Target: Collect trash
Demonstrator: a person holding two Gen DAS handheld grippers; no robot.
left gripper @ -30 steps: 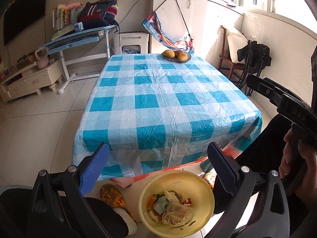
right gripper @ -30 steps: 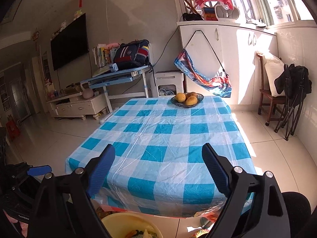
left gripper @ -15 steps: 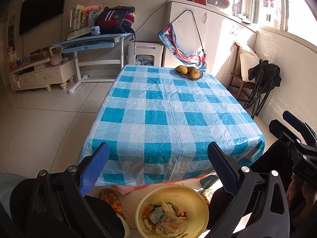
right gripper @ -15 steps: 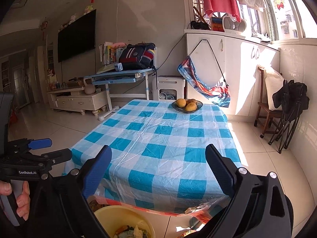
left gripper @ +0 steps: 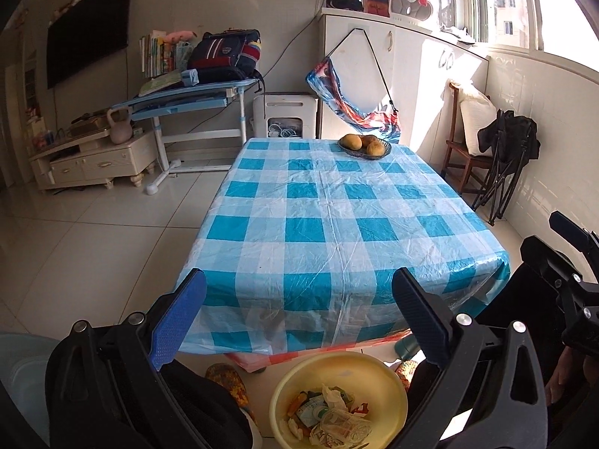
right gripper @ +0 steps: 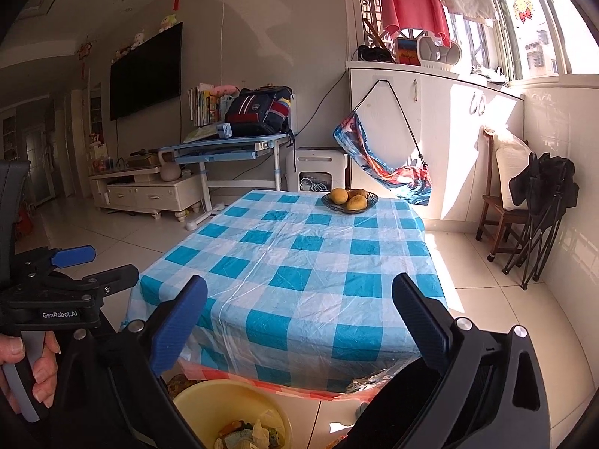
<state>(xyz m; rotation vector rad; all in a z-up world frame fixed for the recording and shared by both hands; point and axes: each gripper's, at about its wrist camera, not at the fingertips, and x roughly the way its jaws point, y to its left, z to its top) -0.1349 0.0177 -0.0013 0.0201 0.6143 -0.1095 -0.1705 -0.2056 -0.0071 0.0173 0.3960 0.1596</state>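
A yellow basin (left gripper: 337, 368) stands on the floor below the table's near edge, holding crumpled wrappers and paper trash (left gripper: 331, 413). My left gripper (left gripper: 297, 277) hangs above it, open, with nothing between its fingers. My right gripper (right gripper: 299, 281) is also empty; its jaws are opening and stand wide apart. The basin (right gripper: 209, 396) and trash (right gripper: 247, 430) show at the bottom of the right wrist view. Each gripper appears in the other's view: the left gripper (right gripper: 101, 265) with a hand on its handle, the right gripper (left gripper: 554, 239) at the right edge.
The table with a blue checked plastic cloth (left gripper: 325, 217) fills the middle, with a bowl of fruit (left gripper: 365, 146) at its far end. A wooden chair and folded black chair (left gripper: 505, 157) stand right. A blue desk (left gripper: 194, 101) and low cabinet (left gripper: 93, 157) are left.
Both views have tilted upward, so the basin sits lower in the frames and more of the room shows. The right gripper's fingers have spread slightly wider.
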